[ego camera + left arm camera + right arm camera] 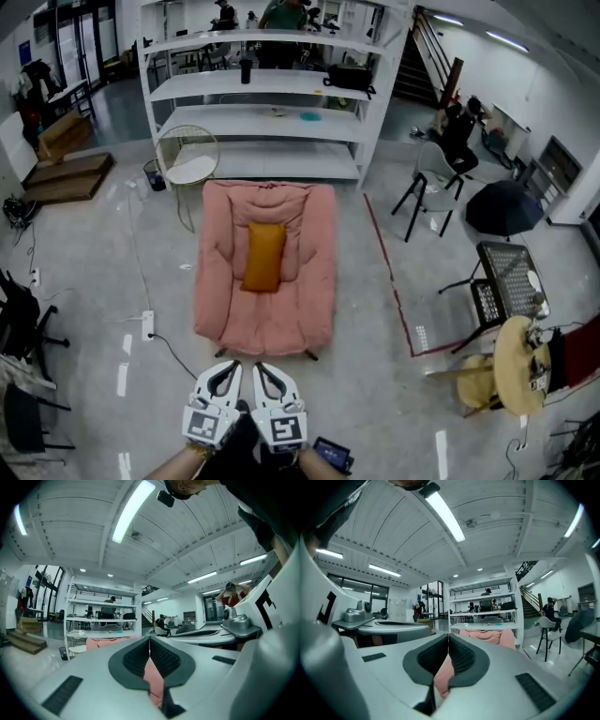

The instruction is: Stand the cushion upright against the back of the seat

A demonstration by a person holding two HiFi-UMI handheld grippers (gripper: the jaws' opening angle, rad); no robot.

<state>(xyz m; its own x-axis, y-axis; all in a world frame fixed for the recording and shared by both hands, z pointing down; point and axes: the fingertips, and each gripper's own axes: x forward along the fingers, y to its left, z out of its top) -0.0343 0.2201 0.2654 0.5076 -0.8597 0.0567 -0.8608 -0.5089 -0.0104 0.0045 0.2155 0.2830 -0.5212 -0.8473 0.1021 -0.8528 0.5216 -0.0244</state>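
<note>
An orange cushion [263, 256] lies flat along the middle of a pink padded lounge seat [309, 281], its top end near the seat's back. The seat stands on the grey floor some way ahead of me. My left gripper [231, 366] and right gripper [264, 367] are side by side at the bottom of the head view, short of the seat's front edge, both shut and holding nothing. The left gripper view shows shut jaws [149, 641] with the pink seat [105, 642] far beyond. In the right gripper view the jaws [448, 639] are likewise shut, with the seat [490, 636] ahead.
A white shelf rack [272, 122] stands behind the seat, with a round wire table [187, 155] at its left. A red tape line [386, 272] runs along the floor to the seat's right. Chairs [436, 183] and a black umbrella [503, 206] are farther right. A power strip [147, 325] lies left.
</note>
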